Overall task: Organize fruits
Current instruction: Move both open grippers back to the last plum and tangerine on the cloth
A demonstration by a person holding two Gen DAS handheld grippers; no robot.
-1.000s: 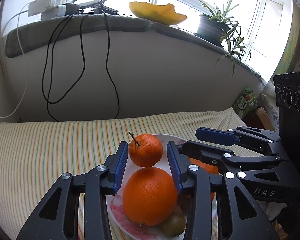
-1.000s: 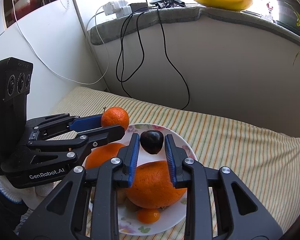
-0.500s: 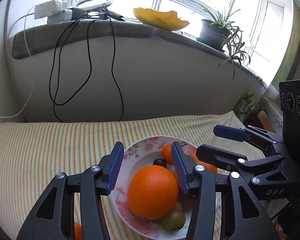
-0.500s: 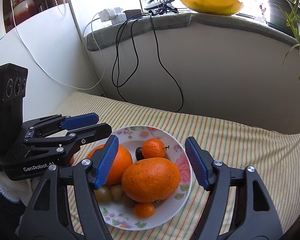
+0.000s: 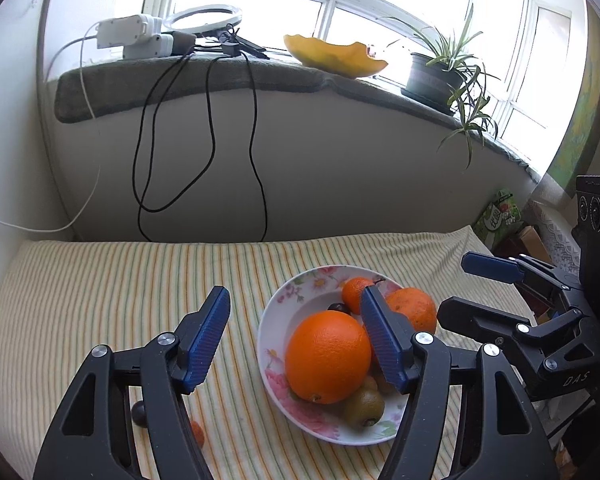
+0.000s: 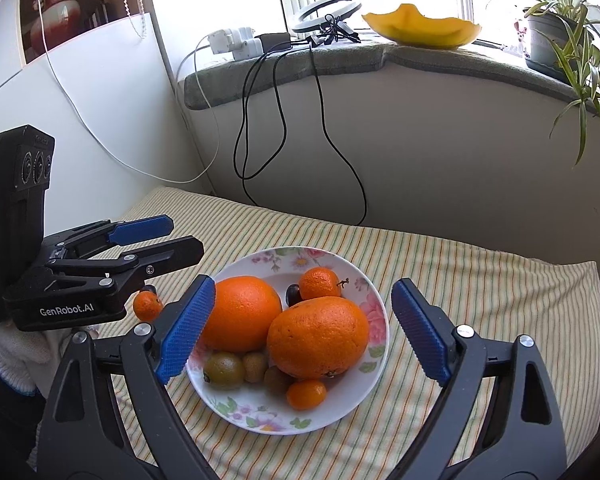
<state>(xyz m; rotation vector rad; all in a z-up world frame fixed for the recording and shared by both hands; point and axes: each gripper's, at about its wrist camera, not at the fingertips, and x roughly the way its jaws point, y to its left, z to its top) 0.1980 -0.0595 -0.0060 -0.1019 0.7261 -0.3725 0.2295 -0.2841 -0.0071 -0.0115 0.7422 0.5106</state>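
Both tongs had just been opening, empty; small stray orange mandarin (image 6: pixel 148 306) lay on the striped bed beside the left tongs (image 5: pixel 292 346), off the floral white plate (image 6: pixel 374 364), right tongs (image 6: pixel 300 330) farther.

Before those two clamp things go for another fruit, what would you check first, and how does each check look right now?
1. Left hand-held gripper empty: ok, jaws have just been opening, nothing between them.
2. Right hand-held gripper empty: ok, jaws opened wide, clear above the fruit.
3. Small orange mandarin settled in the white floral plate: ok.
4. Loose fruit located: ok, another small mandarin lies on the striped cloth beside the plate.
5. Room left in the plate: not ok, nearly full.
6. Grippers apart from each other: ok.
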